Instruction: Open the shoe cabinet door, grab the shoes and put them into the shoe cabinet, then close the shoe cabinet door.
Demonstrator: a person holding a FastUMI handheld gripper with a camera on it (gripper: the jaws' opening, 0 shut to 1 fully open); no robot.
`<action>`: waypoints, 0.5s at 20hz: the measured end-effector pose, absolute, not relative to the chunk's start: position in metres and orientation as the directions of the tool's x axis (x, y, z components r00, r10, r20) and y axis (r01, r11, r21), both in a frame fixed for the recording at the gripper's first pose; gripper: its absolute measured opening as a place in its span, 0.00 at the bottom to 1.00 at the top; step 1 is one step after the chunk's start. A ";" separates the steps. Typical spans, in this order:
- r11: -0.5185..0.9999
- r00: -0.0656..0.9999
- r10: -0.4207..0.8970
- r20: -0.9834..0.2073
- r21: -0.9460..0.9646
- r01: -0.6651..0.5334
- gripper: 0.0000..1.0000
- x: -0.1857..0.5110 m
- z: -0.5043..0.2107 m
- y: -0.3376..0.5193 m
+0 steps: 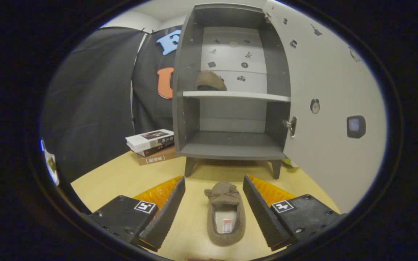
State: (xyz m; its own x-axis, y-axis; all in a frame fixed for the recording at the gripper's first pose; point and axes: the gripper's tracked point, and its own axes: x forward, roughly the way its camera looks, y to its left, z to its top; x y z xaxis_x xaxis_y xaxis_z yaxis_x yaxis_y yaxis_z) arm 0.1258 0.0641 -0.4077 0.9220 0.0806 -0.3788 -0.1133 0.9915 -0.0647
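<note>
A brown fuzzy slipper [225,214] lies on the wooden table [122,177], toe toward the cabinet, right between my two fingers. My gripper [214,185] is open; its fingers stand on either side of the slipper without touching it. Just beyond stands the dark grey shoe cabinet [230,90] on short legs, its pale door [325,101] swung wide open to the right. A second brown slipper [210,81] rests on the cabinet's white middle shelf [252,96], at its left. The bottom shelf [230,145] holds nothing.
A stack of books [151,145] lies on the table left of the cabinet, against the black cloth wall. The open door's hinge [291,125] juts out at the cabinet's right side. The table's left edge runs close to my left finger.
</note>
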 end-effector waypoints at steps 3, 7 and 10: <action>0.990 0.890 0.083 -0.448 -0.069 -0.127 0.98 0.124 -0.450 0.068; 0.985 0.859 0.093 -0.503 -0.077 -0.152 0.91 0.123 -0.490 0.076; 0.983 0.861 0.107 -0.498 -0.076 -0.166 0.70 0.128 -0.501 0.082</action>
State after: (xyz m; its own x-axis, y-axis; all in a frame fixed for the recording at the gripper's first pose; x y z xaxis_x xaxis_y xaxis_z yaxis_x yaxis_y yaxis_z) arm 0.1283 0.0818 -0.5008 0.8608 0.1071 -0.4976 -0.1663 0.9831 -0.0762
